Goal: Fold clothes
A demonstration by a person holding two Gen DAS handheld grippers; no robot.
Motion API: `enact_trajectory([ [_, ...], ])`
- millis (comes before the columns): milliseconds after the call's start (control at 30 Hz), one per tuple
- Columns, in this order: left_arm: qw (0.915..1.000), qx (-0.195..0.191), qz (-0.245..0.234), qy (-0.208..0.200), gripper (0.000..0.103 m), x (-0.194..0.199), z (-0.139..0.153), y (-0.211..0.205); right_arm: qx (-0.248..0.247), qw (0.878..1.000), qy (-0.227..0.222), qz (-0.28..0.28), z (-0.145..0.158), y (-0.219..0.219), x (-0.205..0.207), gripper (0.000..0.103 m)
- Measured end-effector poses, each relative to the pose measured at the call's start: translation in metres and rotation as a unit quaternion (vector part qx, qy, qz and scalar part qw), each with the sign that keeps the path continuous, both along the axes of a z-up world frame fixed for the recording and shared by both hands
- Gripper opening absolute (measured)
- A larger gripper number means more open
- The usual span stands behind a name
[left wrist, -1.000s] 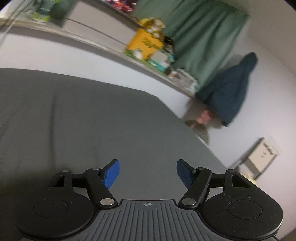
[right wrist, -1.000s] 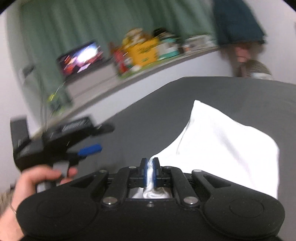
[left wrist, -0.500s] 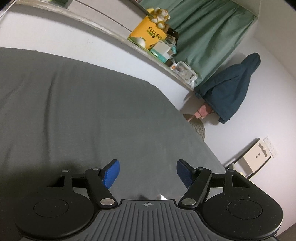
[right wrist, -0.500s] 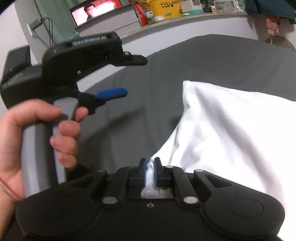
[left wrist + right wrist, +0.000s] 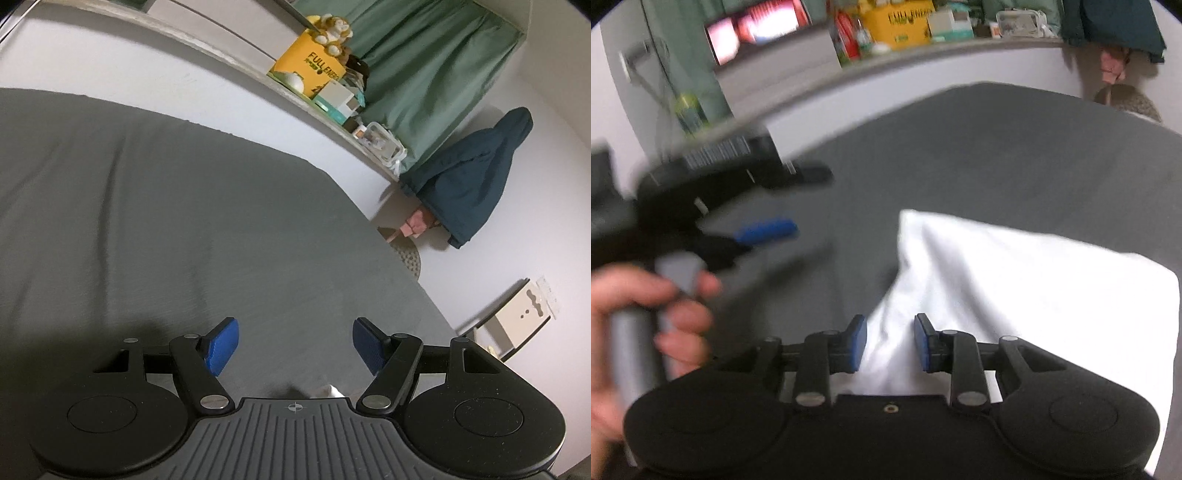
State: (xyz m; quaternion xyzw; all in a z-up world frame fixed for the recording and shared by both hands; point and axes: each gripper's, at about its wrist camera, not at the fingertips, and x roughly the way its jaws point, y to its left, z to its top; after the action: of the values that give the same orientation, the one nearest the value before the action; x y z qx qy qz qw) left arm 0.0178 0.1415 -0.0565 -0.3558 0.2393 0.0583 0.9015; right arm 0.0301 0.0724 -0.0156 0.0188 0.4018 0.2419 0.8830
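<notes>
right hand-held gripper (image 5: 889, 341): jaws opening, white garment (image 5: 1015, 295) between pads, unpinched | garment laid on grey bed (image 5: 979, 147), stretching ahead-right of that gripper | left hand-held gripper (image 5: 293, 345): wide, empty, left of garment, farther off

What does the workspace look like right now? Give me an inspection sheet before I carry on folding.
Surface: grey bed sheet, lightly creased.
Job's things: white garment lying on the sheet, one edge running between the right fingers.
Clutter: nothing seen on the sheet.
Grippers: left hand-held gripper open, nothing between its fingers; right hand-held gripper opening, pads off the garment.
Cables: dark cords hang by the wall, blurred.
Surroundings: shelf with yellow box, lit screen, green curtain, dark jacket hanging on the wall.
</notes>
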Motion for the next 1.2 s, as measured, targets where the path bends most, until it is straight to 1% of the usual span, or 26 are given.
enact_trajectory([
  [33,1.0000,0.000,0.000,0.001,0.070,0.001,-0.001,0.000,-0.004,1.000,0.000,-0.004,-0.004,0.003,-0.002,0.028],
  [67,1.0000,0.000,0.000,0.002,0.070,0.001,-0.001,0.000,0.001,1.000,0.000,-0.007,-0.008,0.004,-0.005,0.028],
  [100,1.0000,0.000,-0.001,0.002,0.070,0.002,-0.002,0.000,0.007,1.000,0.000,-0.010,-0.011,0.006,-0.008,0.025],
  [133,1.0000,0.001,-0.002,0.004,0.070,0.002,-0.002,-0.001,0.006,1.000,0.000,-0.011,-0.014,0.008,-0.009,0.013],
  [167,1.0000,0.002,-0.003,0.005,0.070,0.003,-0.002,-0.001,-0.001,1.000,0.000,-0.010,-0.015,0.010,-0.007,0.007],
  [200,1.0000,0.002,-0.004,0.006,0.070,0.004,-0.002,-0.001,-0.004,1.000,0.000,-0.011,-0.016,0.010,-0.006,0.006],
  [267,1.0000,0.002,-0.005,0.006,0.070,0.003,-0.002,-0.001,0.007,1.000,0.005,-0.021,-0.016,0.008,-0.003,0.004],
  [333,1.0000,0.000,-0.004,0.005,0.070,0.003,-0.002,-0.001,0.020,0.999,0.006,-0.024,-0.010,0.019,0.000,0.004],
  [400,1.0000,-0.001,-0.001,0.004,0.070,0.002,-0.002,-0.001,0.048,0.999,0.014,-0.015,-0.010,0.029,0.010,0.004],
  [500,1.0000,-0.002,-0.001,0.003,0.070,0.003,-0.002,-0.002,0.094,0.995,0.033,-0.006,-0.006,0.027,0.015,0.004],
  [533,1.0000,-0.001,-0.001,0.003,0.070,0.003,-0.002,-0.002,0.103,0.994,0.039,-0.006,-0.006,0.027,0.016,0.004],
  [600,1.0000,-0.002,0.000,0.003,0.070,0.003,-0.003,-0.002,0.103,0.993,0.060,-0.007,-0.011,0.026,0.020,0.004],
  [667,1.0000,-0.003,0.000,0.005,0.070,0.003,-0.003,-0.002,0.099,0.992,0.074,-0.009,-0.017,0.022,0.020,0.008],
  [700,1.0000,-0.003,-0.001,0.005,0.070,0.003,-0.003,-0.002,0.107,0.992,0.073,-0.007,-0.016,0.019,0.018,0.011],
  [733,1.0000,-0.004,-0.001,0.005,0.070,0.003,-0.003,-0.002,0.124,0.990,0.067,-0.002,-0.010,0.014,0.014,0.019],
  [800,1.0000,-0.005,0.000,0.005,0.070,0.003,-0.003,-0.003,0.141,0.989,0.038,0.005,0.005,0.002,-0.003,0.032],
  [833,1.0000,-0.004,-0.001,0.005,0.070,0.004,-0.003,-0.003,0.148,0.989,0.021,0.008,0.013,-0.004,-0.013,0.032],
  [867,1.0000,-0.004,-0.001,0.005,0.070,0.006,-0.005,-0.003,0.143,0.990,0.008,0.007,0.017,-0.009,-0.022,0.032],
  [933,1.0000,-0.001,-0.005,0.005,0.070,0.008,-0.005,-0.004,0.113,0.994,-0.012,-0.003,0.018,-0.015,-0.039,0.032],
  [1033,0.9996,0.003,-0.026,-0.007,0.070,0.008,-0.002,-0.011,0.021,1.000,-0.022,0.008,0.002,-0.001,-0.054,0.032],
  [1067,0.9992,0.006,-0.037,-0.013,0.070,0.008,-0.001,-0.014,0.006,0.999,-0.029,0.015,-0.003,0.006,-0.057,0.032],
  [1133,0.9978,0.010,-0.060,-0.026,0.070,0.008,0.002,-0.019,0.001,0.999,-0.045,0.023,-0.010,0.019,-0.062,0.033],
  [1167,0.9968,0.010,-0.072,-0.033,0.070,0.008,0.003,-0.022,0.016,0.999,-0.039,0.017,-0.010,0.021,-0.059,0.034],
  [1200,0.9955,0.008,-0.085,-0.040,0.070,0.008,0.004,-0.024,0.043,0.999,-0.029,0.012,-0.008,0.017,-0.056,0.038],
])
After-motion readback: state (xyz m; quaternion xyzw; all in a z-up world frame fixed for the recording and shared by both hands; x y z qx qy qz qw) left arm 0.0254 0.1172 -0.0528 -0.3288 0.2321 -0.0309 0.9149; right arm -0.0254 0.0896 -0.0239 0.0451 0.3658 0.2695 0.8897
